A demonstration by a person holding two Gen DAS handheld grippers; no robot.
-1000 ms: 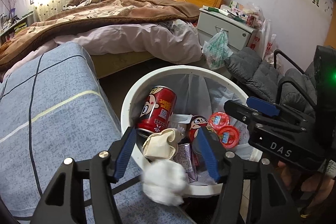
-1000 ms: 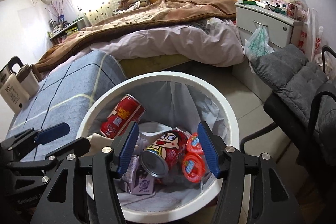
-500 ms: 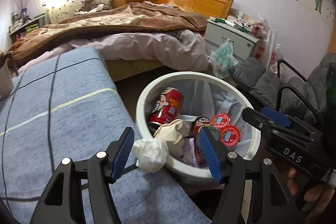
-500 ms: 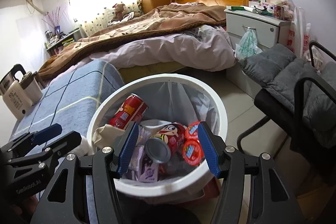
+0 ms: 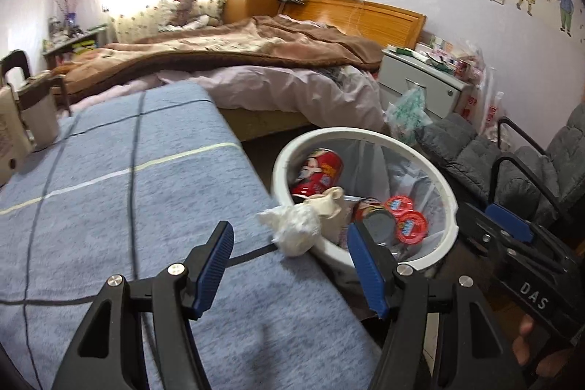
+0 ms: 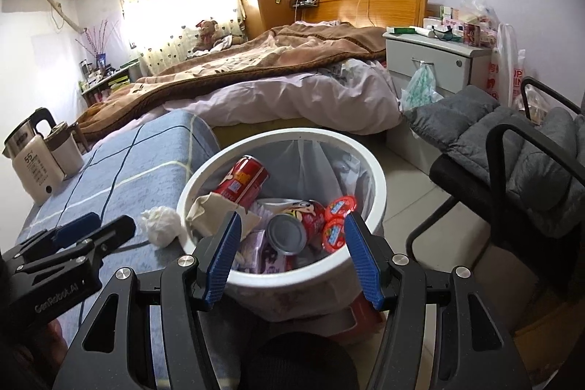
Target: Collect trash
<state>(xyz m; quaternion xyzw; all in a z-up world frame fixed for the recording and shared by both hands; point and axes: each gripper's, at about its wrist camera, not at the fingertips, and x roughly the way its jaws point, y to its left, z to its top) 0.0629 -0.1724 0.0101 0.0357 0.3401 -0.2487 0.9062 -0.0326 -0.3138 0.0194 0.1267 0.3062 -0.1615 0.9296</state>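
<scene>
A white round bin (image 6: 376, 178) with a clear liner stands beside the blue-covered table (image 5: 109, 207). It holds a red can (image 6: 241, 180), a second can lying on its side (image 6: 296, 225), two red-lidded cups (image 6: 338, 222), crumpled beige paper (image 6: 208, 211) and a purple carton (image 6: 261, 251). A crumpled white tissue ball (image 5: 294, 231) lies on the table edge, against the outside of the bin's rim (image 5: 365, 134). My left gripper (image 5: 289, 229) is open and empty, its fingertips just short of the tissue (image 6: 161, 225). My right gripper (image 6: 292, 216) hovers open over the bin's near rim.
A black cable (image 5: 133, 170) runs across the tablecloth, and a kettle (image 6: 31, 163) stands at its far left. A grey cushioned chair (image 6: 512, 163) with black arms sits right of the bin. Behind are the bed (image 6: 274, 79), a nightstand (image 6: 435, 61) and a hanging green bag (image 6: 420, 86).
Both grippers have drawn back from the bin. The tissue ball, blurred between the left fingers a second ago, now rests on the table edge outside the rim.
</scene>
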